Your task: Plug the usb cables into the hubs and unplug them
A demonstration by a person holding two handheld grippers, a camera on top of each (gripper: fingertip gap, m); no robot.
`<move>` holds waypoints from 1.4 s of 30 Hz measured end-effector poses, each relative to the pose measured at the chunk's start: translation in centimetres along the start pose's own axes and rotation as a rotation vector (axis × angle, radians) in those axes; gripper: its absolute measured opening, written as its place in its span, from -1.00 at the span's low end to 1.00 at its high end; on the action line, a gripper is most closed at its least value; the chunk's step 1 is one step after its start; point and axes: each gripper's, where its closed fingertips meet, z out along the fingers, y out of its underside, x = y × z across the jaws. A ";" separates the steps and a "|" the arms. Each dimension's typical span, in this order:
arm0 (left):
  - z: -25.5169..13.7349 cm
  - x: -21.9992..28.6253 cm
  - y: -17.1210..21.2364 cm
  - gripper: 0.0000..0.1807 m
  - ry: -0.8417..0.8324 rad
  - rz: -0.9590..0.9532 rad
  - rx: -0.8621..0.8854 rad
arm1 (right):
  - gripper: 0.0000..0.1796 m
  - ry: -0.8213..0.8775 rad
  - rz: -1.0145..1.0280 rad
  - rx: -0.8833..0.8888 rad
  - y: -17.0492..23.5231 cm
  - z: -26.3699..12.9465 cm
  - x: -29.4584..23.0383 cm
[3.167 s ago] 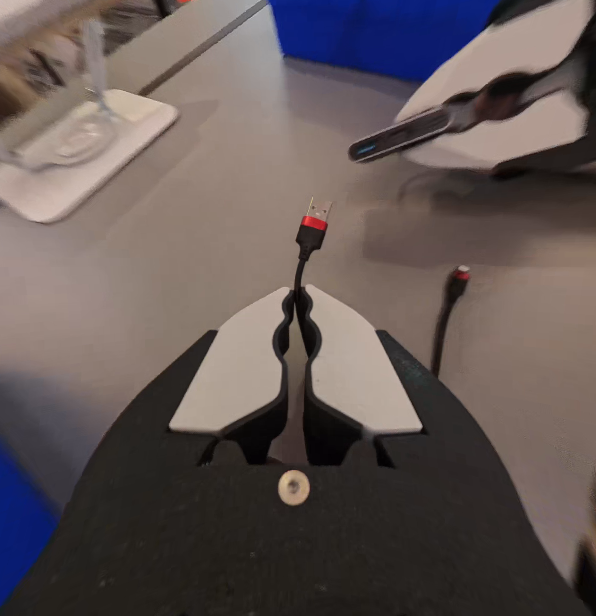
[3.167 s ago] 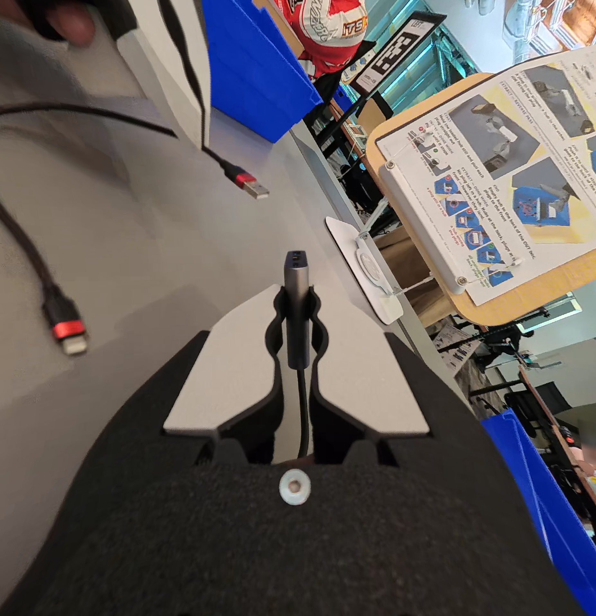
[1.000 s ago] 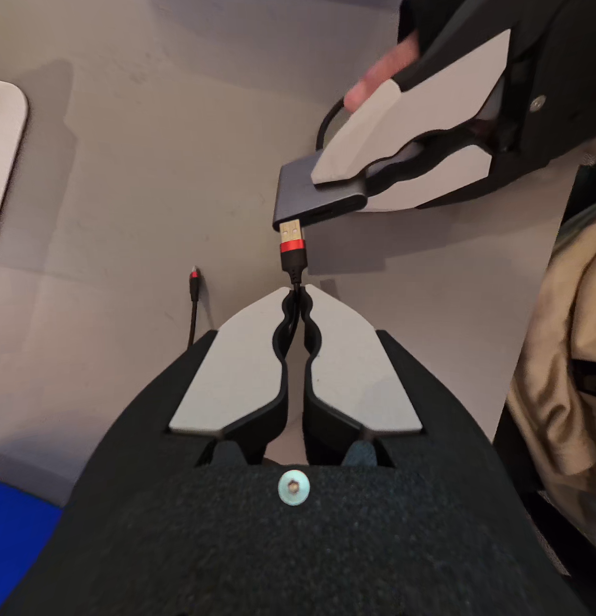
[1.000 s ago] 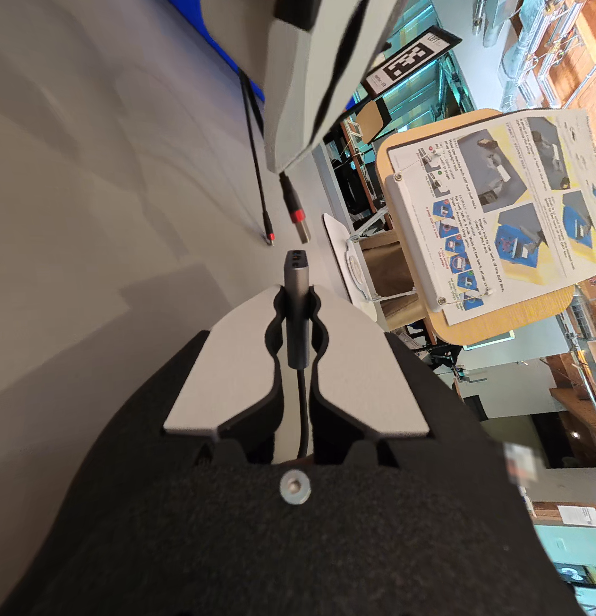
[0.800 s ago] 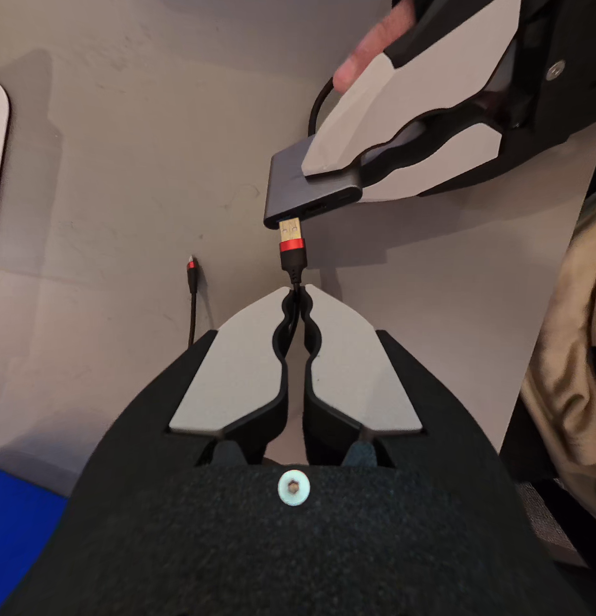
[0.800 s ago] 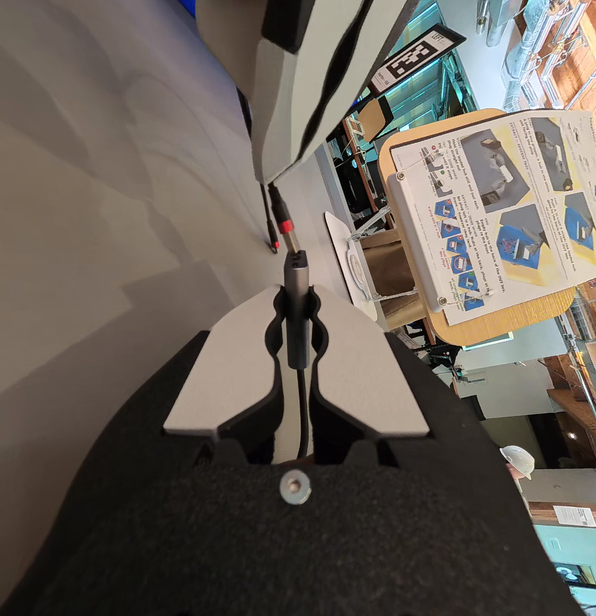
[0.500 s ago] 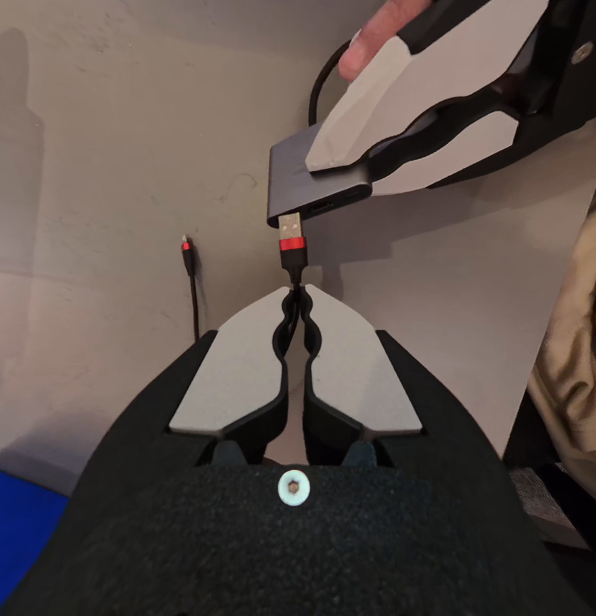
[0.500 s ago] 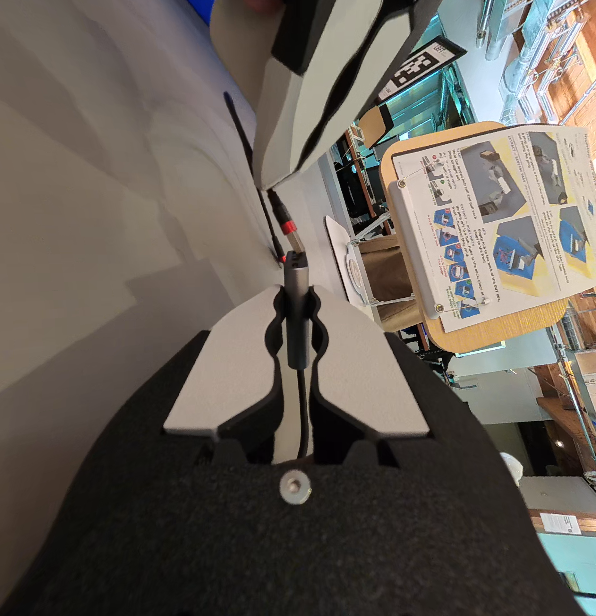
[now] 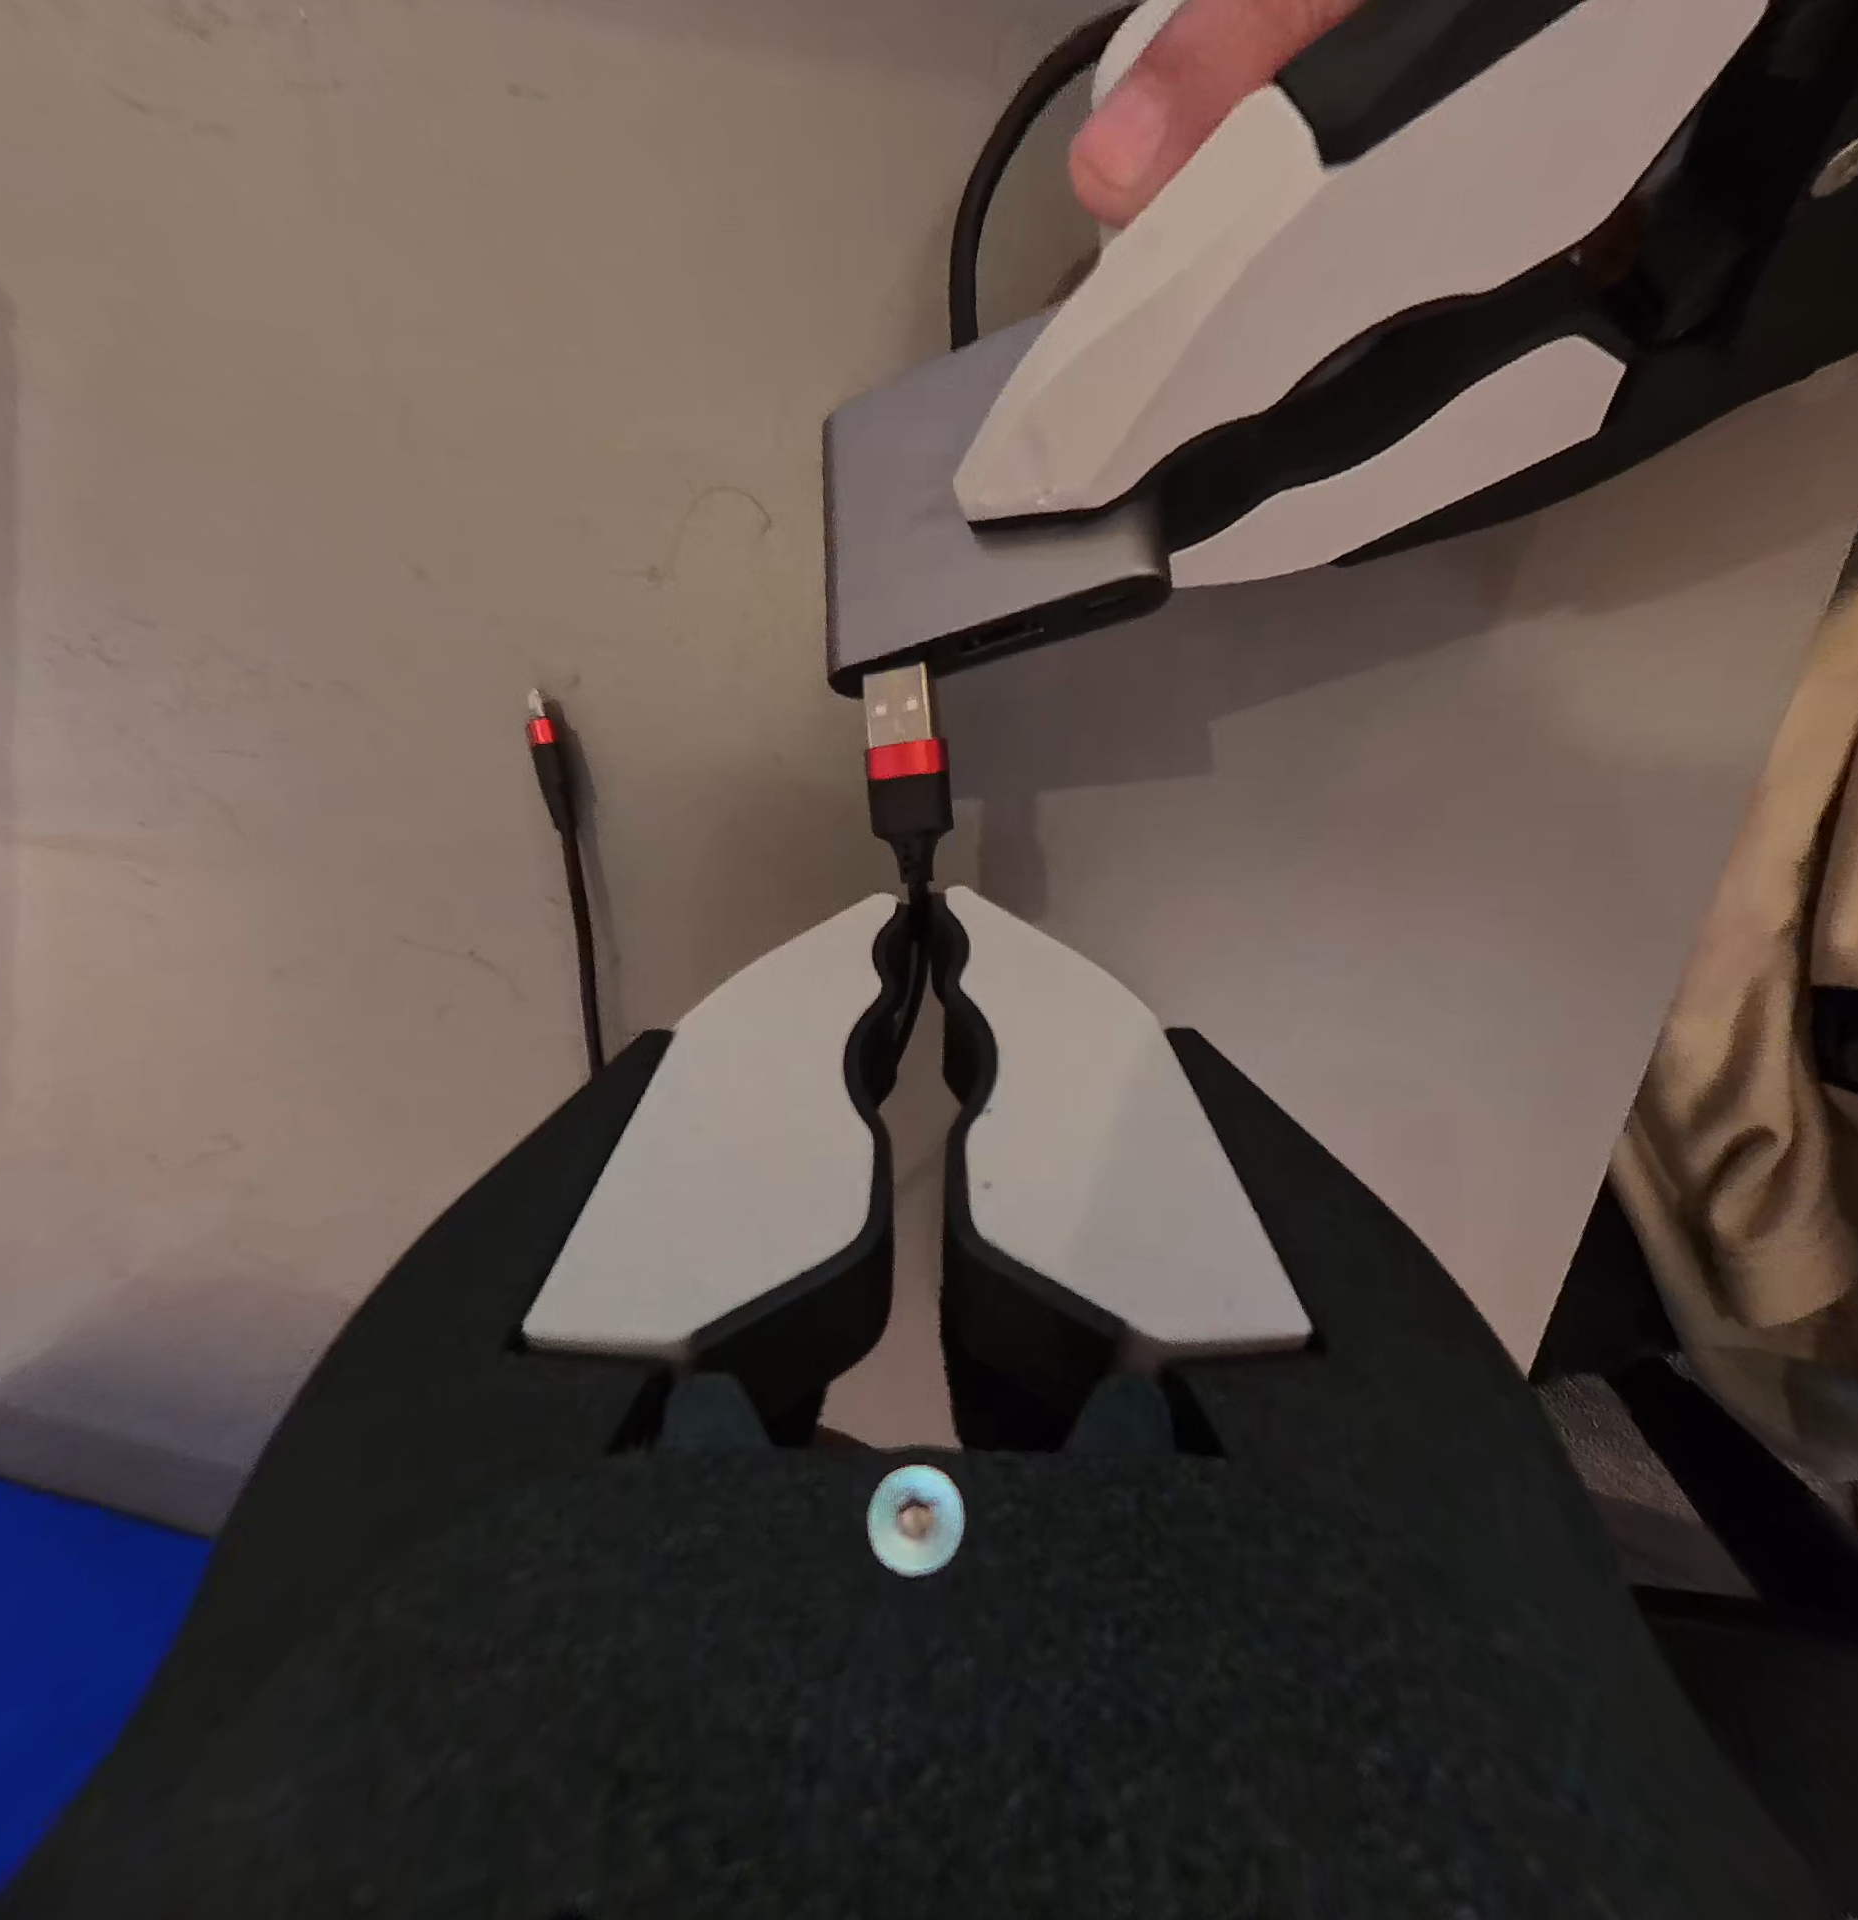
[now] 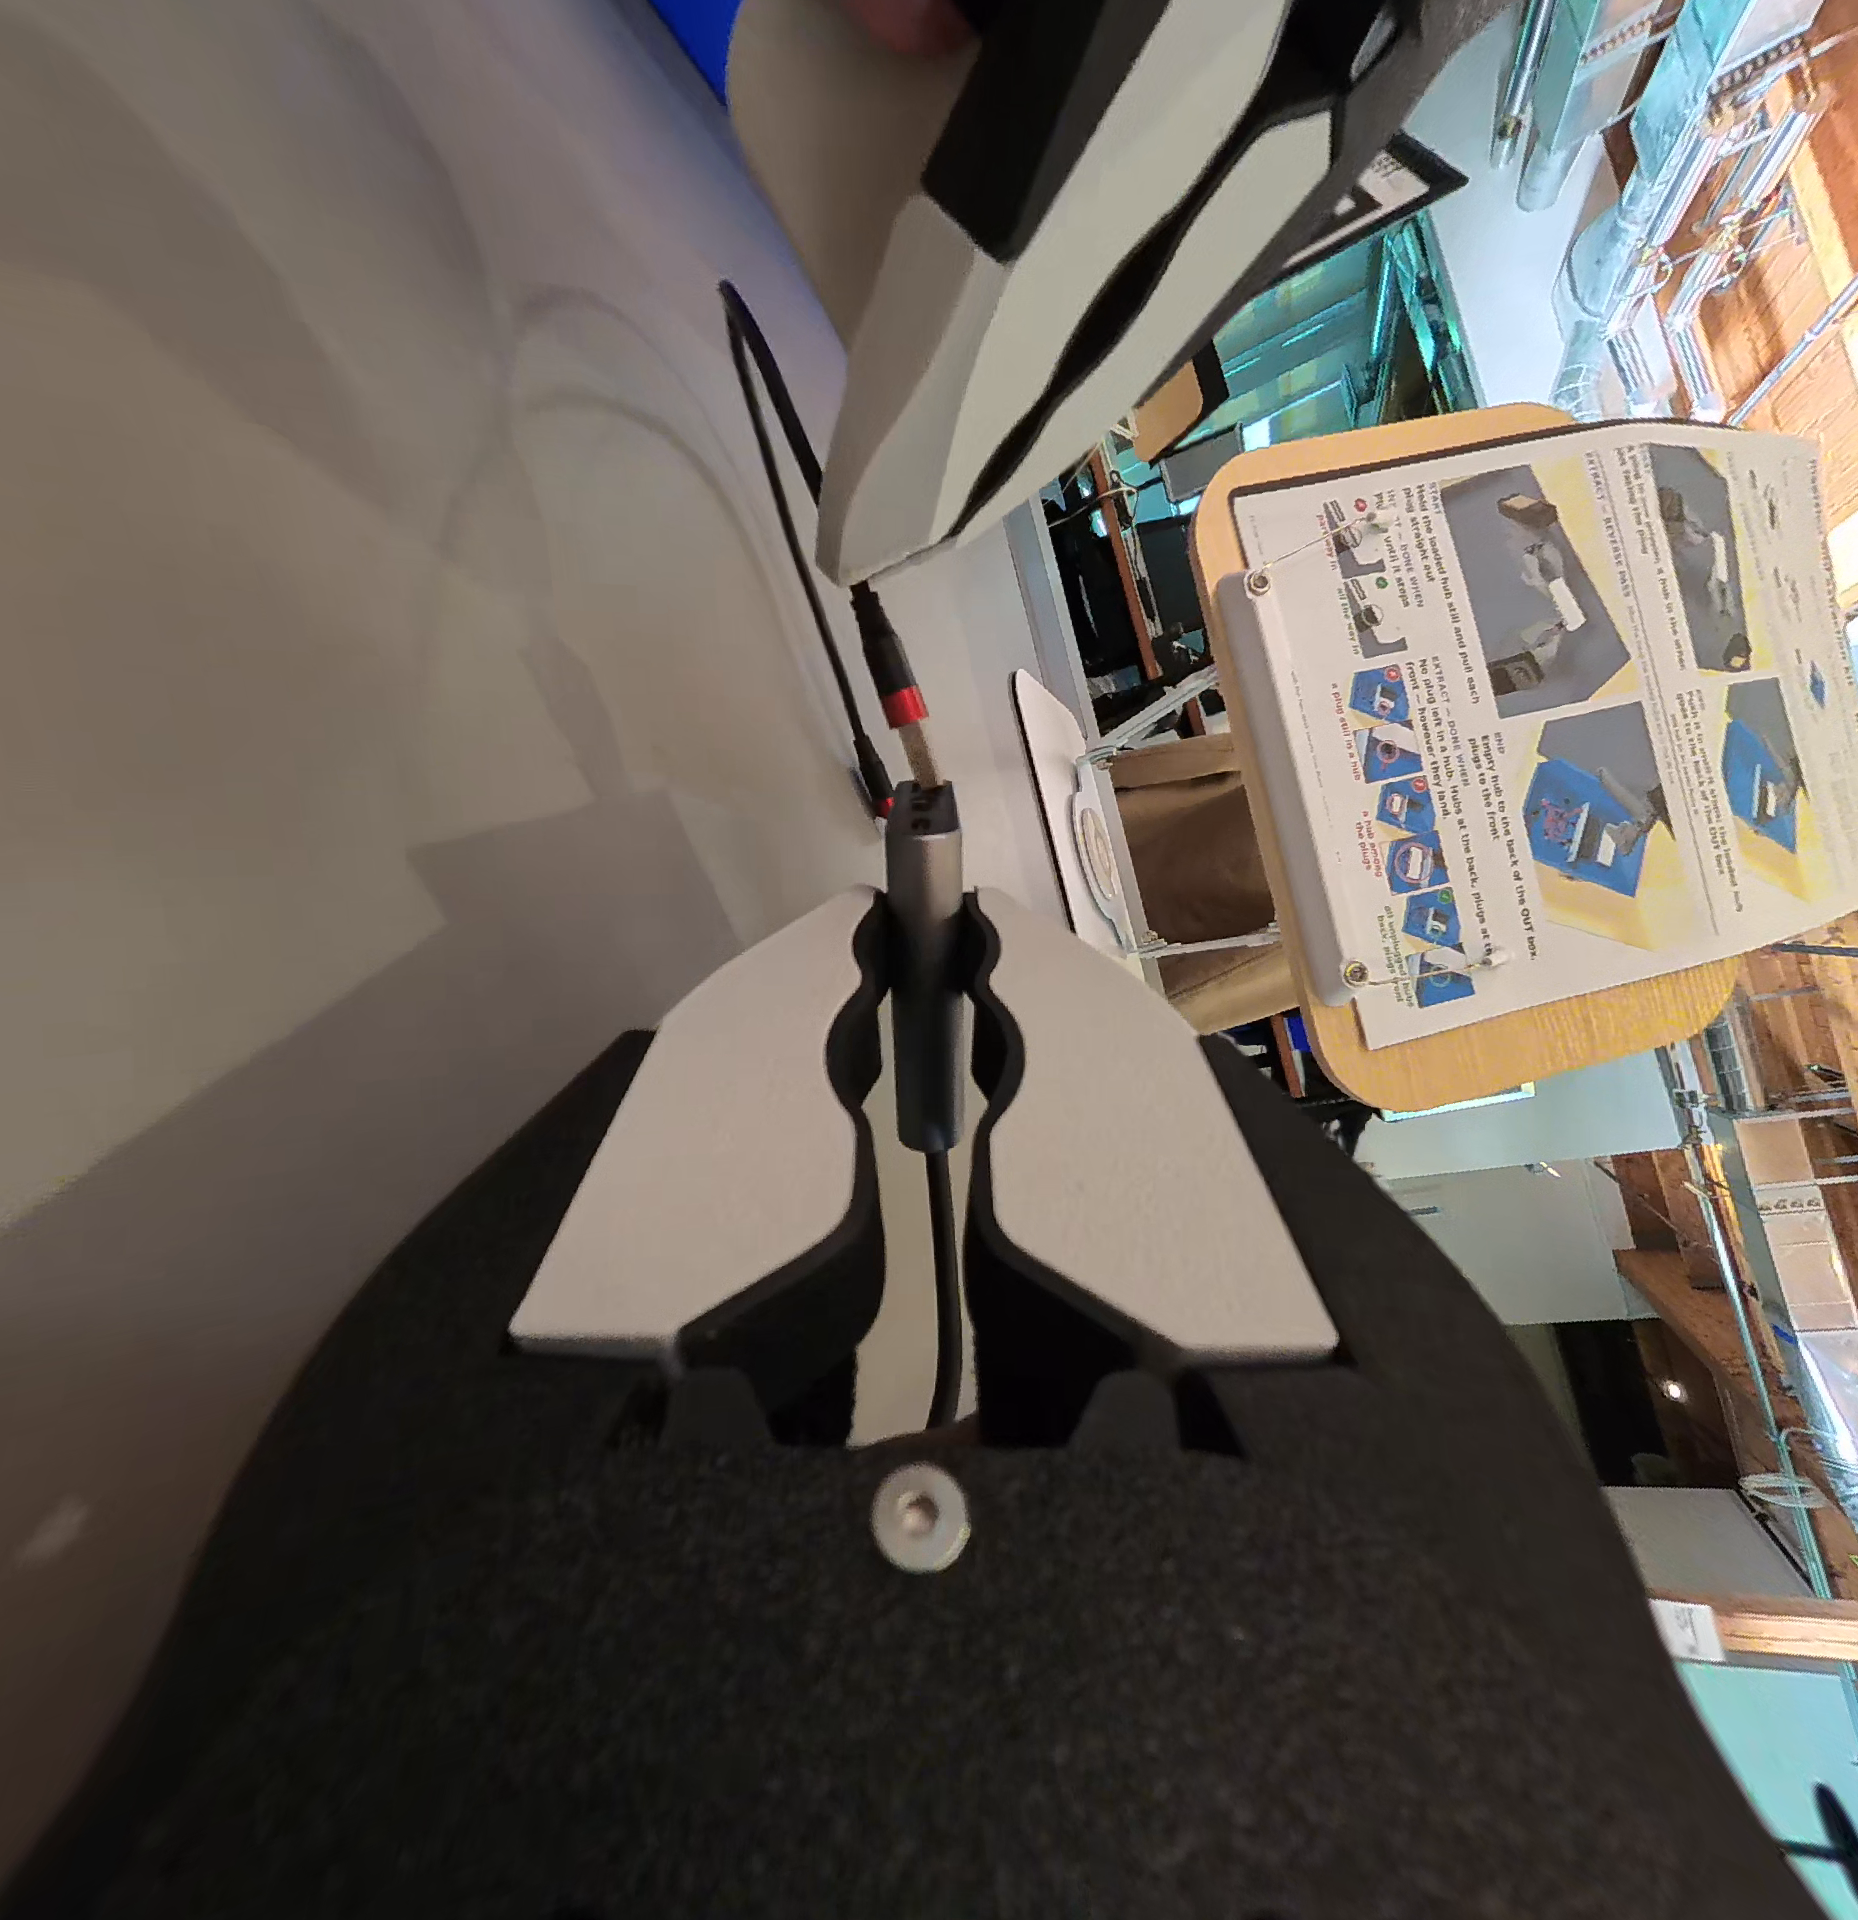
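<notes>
While upright, USB plug points lengthwise into hub.

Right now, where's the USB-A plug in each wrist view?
Left wrist view: USB-A plug is centre, just above the left gripper, tip at the hub edge.
Right wrist view: plug is upper centre, angled down into the hub tip.
Shared landmark: the plug's red collar.
</notes>
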 end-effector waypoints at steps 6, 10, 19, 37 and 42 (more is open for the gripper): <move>0.4 -0.1 0.2 -0.97 -0.010 0.020 -0.037 | -0.86 0.012 -0.110 -0.031 -0.1 0.3 -0.7; 0.2 -0.4 0.0 -0.97 -0.013 0.012 -0.022 | -0.86 0.028 -0.118 -0.033 -0.1 0.2 -0.5; -0.1 -0.7 -1.4 -0.97 0.034 -0.099 0.130 | -0.86 0.019 -0.014 -0.025 0.3 0.0 0.3; -7.0 -0.8 -4.7 -0.68 -0.217 -0.234 0.632 | -0.87 -0.074 0.372 0.010 1.2 0.2 1.6; -5.3 -0.6 -4.0 -0.70 -0.314 -0.473 0.819 | -0.86 -0.062 0.518 0.039 1.1 0.0 2.9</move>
